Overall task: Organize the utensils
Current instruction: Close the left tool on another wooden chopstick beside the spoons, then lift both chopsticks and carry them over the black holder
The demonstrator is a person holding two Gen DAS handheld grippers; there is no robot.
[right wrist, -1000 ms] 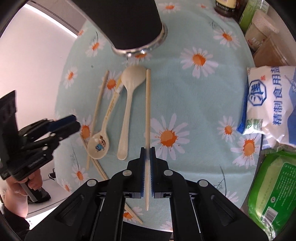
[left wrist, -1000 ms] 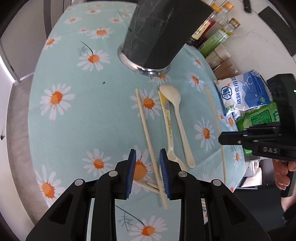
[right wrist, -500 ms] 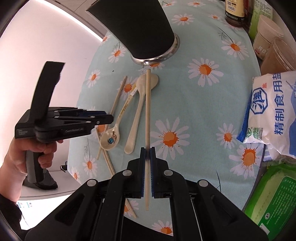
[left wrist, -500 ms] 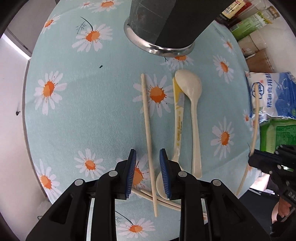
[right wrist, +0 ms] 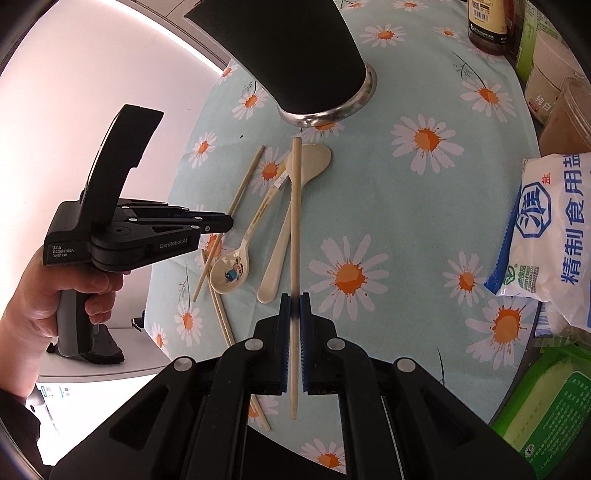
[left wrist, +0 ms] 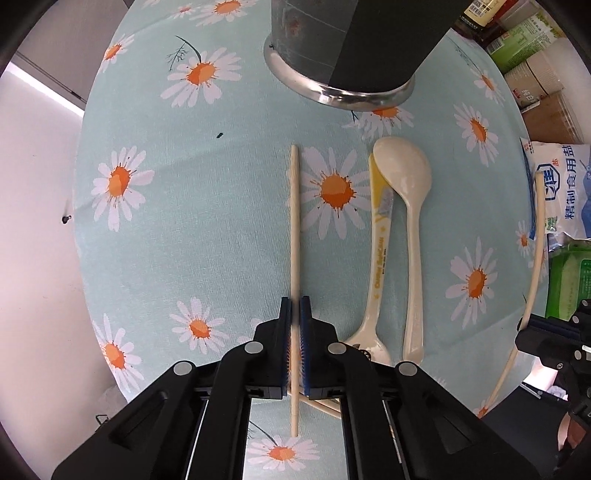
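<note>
My left gripper (left wrist: 294,308) is shut on a pale chopstick (left wrist: 294,229) that points toward the black utensil holder (left wrist: 354,48). My right gripper (right wrist: 294,306) is shut on another chopstick (right wrist: 295,221) and holds it above the table, tip toward the holder (right wrist: 295,62). A cream spoon (left wrist: 410,221) and a cartoon-printed spoon (left wrist: 376,266) lie side by side on the daisy tablecloth (left wrist: 184,229). Two more chopsticks (right wrist: 221,317) lie crossed near the table's near edge. The left gripper also shows in the right wrist view (right wrist: 229,223).
A salt bag (right wrist: 546,229) and a green packet (right wrist: 546,402) lie at the table's right side. Bottles and jars (right wrist: 491,26) stand at the back right. The table edge drops off at the left.
My left gripper has closed on the chopstick beneath it. My right gripper has lifted its chopstick higher above the table and back from the holder.
</note>
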